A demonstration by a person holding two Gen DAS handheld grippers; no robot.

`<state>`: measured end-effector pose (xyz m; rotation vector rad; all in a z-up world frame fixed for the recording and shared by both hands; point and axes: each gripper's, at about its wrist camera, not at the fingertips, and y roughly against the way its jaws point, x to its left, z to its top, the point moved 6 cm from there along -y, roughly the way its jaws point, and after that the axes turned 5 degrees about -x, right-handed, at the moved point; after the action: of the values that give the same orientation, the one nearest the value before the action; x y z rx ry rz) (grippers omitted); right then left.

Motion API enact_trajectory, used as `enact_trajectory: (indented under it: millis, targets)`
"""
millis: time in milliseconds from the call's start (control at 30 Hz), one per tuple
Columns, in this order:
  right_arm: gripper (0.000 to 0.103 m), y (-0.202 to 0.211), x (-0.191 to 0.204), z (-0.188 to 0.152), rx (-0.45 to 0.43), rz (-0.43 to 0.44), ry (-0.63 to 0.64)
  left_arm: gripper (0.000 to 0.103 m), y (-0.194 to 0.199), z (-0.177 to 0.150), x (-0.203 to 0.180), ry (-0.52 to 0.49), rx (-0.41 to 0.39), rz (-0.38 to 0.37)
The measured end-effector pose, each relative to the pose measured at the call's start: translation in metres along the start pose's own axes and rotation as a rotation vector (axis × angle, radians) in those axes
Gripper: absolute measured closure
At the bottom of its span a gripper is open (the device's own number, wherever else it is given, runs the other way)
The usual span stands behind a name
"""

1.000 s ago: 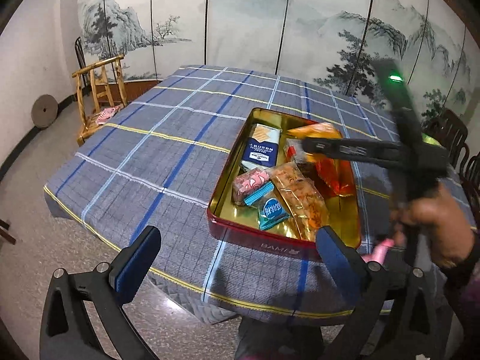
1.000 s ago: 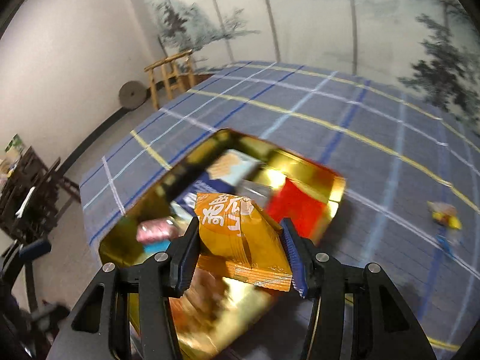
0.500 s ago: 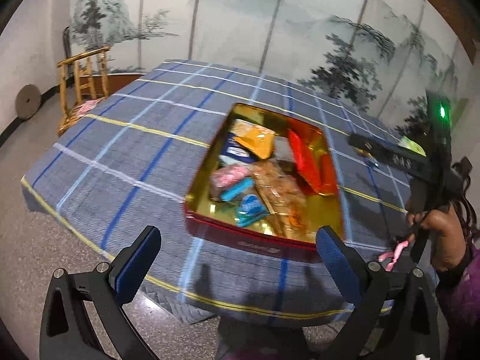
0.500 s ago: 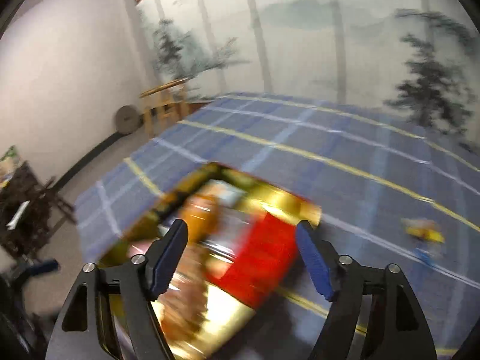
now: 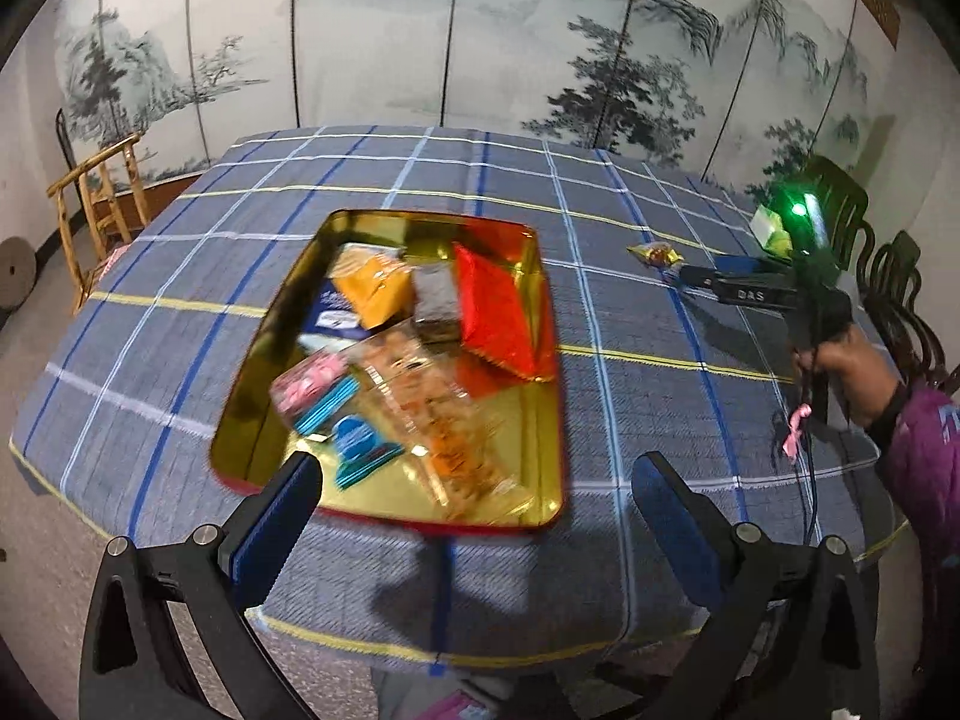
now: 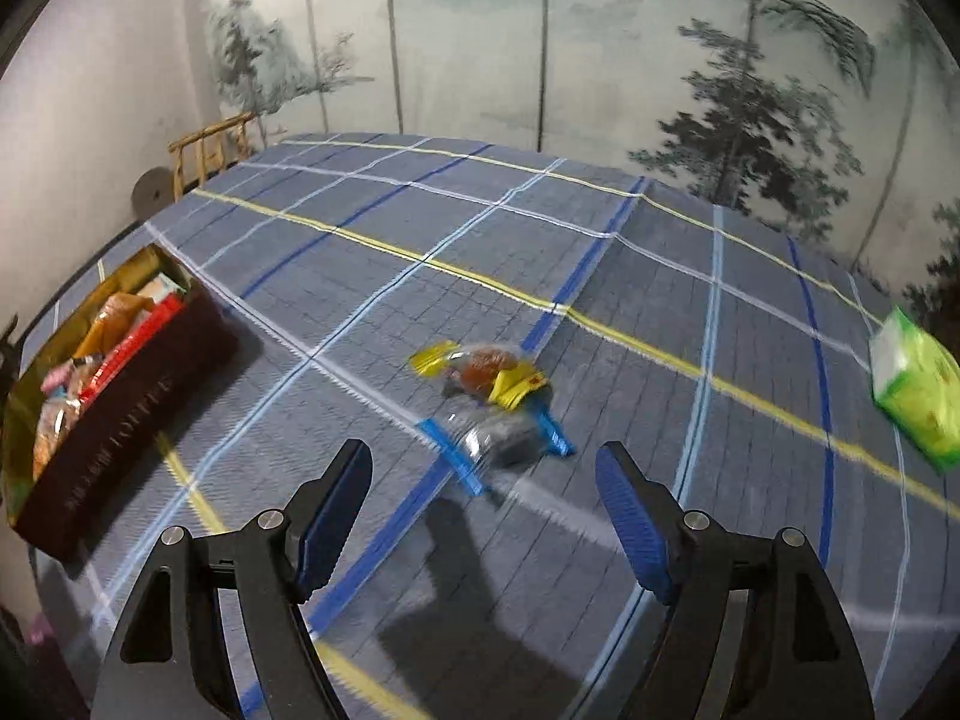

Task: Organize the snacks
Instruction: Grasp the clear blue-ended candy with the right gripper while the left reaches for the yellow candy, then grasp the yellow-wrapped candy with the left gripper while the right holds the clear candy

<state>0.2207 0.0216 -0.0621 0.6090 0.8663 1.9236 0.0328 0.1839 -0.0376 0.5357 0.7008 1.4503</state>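
A gold-lined red tin [image 5: 549, 324] sits on the blue checked tablecloth and holds an orange packet [image 5: 372, 288], a red packet [image 5: 492, 312], a clear cracker bag [image 5: 438, 414] and small pink and blue sweets. My left gripper [image 5: 474, 468] hangs open over the tin's near edge, with nothing between its fingers. My right gripper [image 6: 480, 450] is open and empty just short of two loose snacks: a yellow-wrapped one [image 6: 480, 369] and a clear one with blue ends [image 6: 498, 438]. In the right wrist view the tin [image 6: 120, 396] lies at the far left.
A green packet [image 6: 918, 384] lies on the cloth to the far right. A wooden chair [image 5: 102, 192] stands left of the table and dark chairs [image 5: 894, 300] stand on its right. A painted folding screen runs behind. The person's hand [image 5: 852, 366] holds the right gripper's handle.
My right gripper let go of the orange packet, which now lies in the tin, opened, and swung right to the loose snacks. The left gripper drifted sideways and stayed open.
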Motion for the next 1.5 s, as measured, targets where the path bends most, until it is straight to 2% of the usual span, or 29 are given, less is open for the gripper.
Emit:
enact_trajectory:
  millis: [133, 200, 233, 367, 467, 533, 600, 667, 800, 867, 933, 967, 1067, 1167, 1267, 1300, 1333, 1367, 1400, 1433, 1467, 1500]
  targets:
    - [0.026, -0.020, -0.004, 0.001, 0.026, 0.055, 0.016, 0.001, -0.015, 0.011, -0.019, -0.018, 0.017, -0.008]
    - [0.038, -0.029, -0.004, 0.001, 0.050, 0.100, 0.002, 0.001, -0.020, 0.015, -0.029, -0.032, 0.023, -0.012]
    - [0.054, -0.032, -0.004, -0.001, 0.065, 0.099, 0.000, 0.001, -0.024, 0.019, -0.037, -0.047, 0.028, -0.013]
    - [0.070, -0.020, -0.004, -0.009, 0.067, 0.091, -0.014, 0.001, -0.033, 0.036, -0.064, -0.111, 0.017, -0.025]
    - [0.070, 0.020, -0.012, -0.028, 0.023, 0.093, -0.032, 0.001, -0.042, 0.053, -0.088, -0.176, 0.001, -0.086]
    - [0.070, 0.043, -0.025, -0.046, 0.005, 0.061, -0.055, 0.001, -0.048, 0.064, -0.104, -0.223, -0.025, -0.132]
    - [0.070, 0.070, -0.045, -0.070, -0.008, -0.012, -0.074, 0.001, -0.062, 0.074, -0.124, -0.292, -0.038, -0.197]
    - [0.070, 0.092, -0.063, -0.091, -0.013, -0.109, -0.072, 0.001, -0.087, 0.083, -0.145, -0.378, -0.022, -0.212]
    - [0.070, 0.117, -0.093, -0.123, -0.013, -0.214, -0.129, 0.002, -0.136, 0.097, -0.182, -0.526, 0.033, -0.268]
    - [0.070, 0.121, -0.102, -0.133, -0.020, -0.219, -0.164, 0.008, -0.159, 0.103, -0.199, -0.601, 0.055, -0.294]
    - [0.070, 0.123, -0.107, -0.138, -0.025, -0.221, -0.188, 0.020, -0.181, 0.111, -0.209, -0.658, 0.066, -0.265]
    - [0.070, 0.123, -0.109, -0.139, -0.025, -0.212, -0.204, 0.020, -0.190, 0.113, -0.210, -0.668, 0.078, -0.253]
    - [0.070, 0.130, -0.111, -0.137, -0.061, -0.194, -0.224, 0.020, -0.217, 0.120, -0.215, -0.651, 0.131, -0.264]
    - [0.070, 0.128, -0.115, -0.140, -0.054, -0.165, -0.256, 0.021, -0.238, 0.122, -0.216, -0.634, 0.162, -0.266]
    - [0.069, 0.128, -0.118, -0.142, -0.061, -0.146, -0.279, 0.032, -0.259, 0.122, -0.218, -0.629, 0.191, -0.263]
    - [0.069, 0.128, -0.119, -0.142, -0.060, -0.143, -0.285, 0.039, -0.265, 0.120, -0.218, -0.624, 0.216, -0.278]
    - [0.069, 0.127, -0.120, -0.142, -0.059, -0.139, -0.290, 0.037, -0.272, 0.116, -0.218, -0.615, 0.255, -0.294]
    - [0.069, 0.127, -0.121, -0.143, -0.058, -0.135, -0.292, 0.038, -0.274, 0.118, -0.216, -0.590, 0.244, -0.309]
    - [0.069, 0.127, -0.121, -0.143, -0.058, -0.135, -0.293, 0.044, -0.274, 0.118, -0.214, -0.572, 0.243, -0.317]
    - [0.069, 0.127, -0.121, -0.143, -0.058, -0.135, -0.291, 0.065, -0.274, 0.120, -0.211, -0.553, 0.234, -0.307]
    - [0.069, 0.126, -0.121, -0.143, -0.056, -0.136, -0.290, 0.076, -0.272, 0.121, -0.208, -0.534, 0.228, -0.300]
    - [0.069, 0.126, -0.122, -0.143, -0.054, -0.135, -0.291, 0.078, -0.269, 0.122, -0.206, -0.506, 0.236, -0.299]
